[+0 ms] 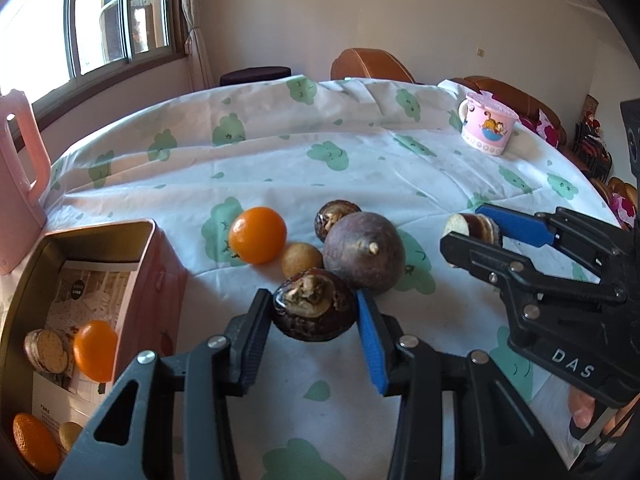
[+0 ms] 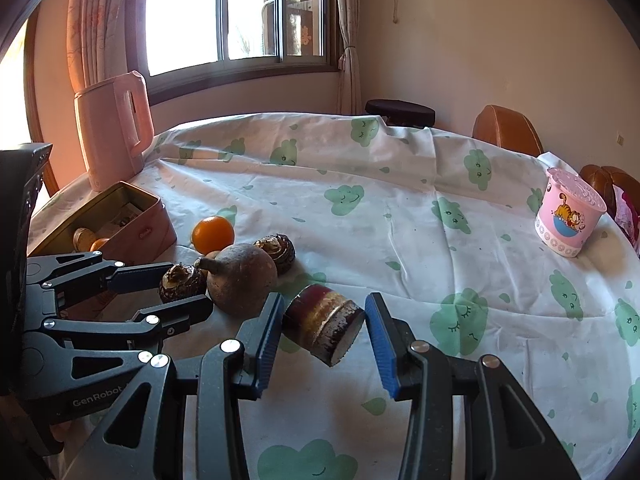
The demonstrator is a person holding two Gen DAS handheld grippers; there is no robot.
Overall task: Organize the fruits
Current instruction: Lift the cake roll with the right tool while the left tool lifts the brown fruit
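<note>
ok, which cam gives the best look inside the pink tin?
Left wrist. It looks down into the pink tin, showing two oranges, round brown pieces and a printed leaflet. The right wrist view sees the tin from the side at a shallow angle: mostly its wall, with a few items peeking over the rim.

On the cloth lie two water chestnuts (image 1: 315, 307) (image 1: 334, 218), one orange (image 1: 258, 240), one passion fruit (image 1: 364, 251) and one longan (image 1: 301, 260). The tin (image 1: 150, 256) (at nine o'clock) holds two more oranges (image 1: 95, 350) (image 1: 34, 442).

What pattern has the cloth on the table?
The tablecloth is white with green smiling clouds; the right wrist view shows it best.
</note>
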